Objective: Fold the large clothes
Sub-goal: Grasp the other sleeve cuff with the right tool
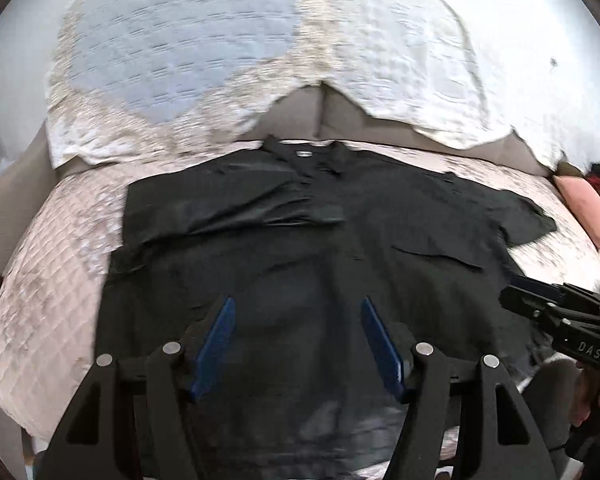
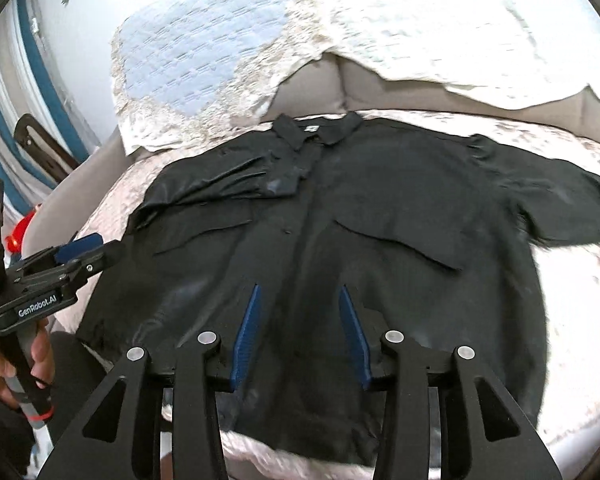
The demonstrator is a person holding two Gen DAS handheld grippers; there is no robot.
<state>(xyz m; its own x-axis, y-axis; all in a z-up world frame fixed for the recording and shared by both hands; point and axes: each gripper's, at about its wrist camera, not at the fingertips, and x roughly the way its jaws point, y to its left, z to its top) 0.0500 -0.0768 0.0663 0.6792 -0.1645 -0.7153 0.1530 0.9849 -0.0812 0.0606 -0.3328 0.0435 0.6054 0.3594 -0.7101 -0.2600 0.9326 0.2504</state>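
Note:
A black short-sleeved shirt [image 1: 320, 232] lies front up on a pale quilted cover, collar at the far side; it also shows in the right wrist view [image 2: 380, 208]. Its left sleeve is folded in over the chest [image 2: 220, 184]; its right sleeve [image 2: 572, 208] lies spread out. My left gripper [image 1: 296, 304] is open and empty above the lower part of the shirt; it also shows at the left of the right wrist view [image 2: 96, 246]. My right gripper [image 2: 300, 292] is open and empty above the shirt's lower middle; it also shows at the right of the left wrist view [image 1: 520, 288].
The shirt rests on a quilted pink-white cover [image 1: 52, 280] over a grey sofa seat. A white and blue textured blanket [image 1: 180, 60] drapes the backrest. A pink cushion [image 1: 588, 208] lies at the right. A red object [image 2: 20, 228] sits at the left.

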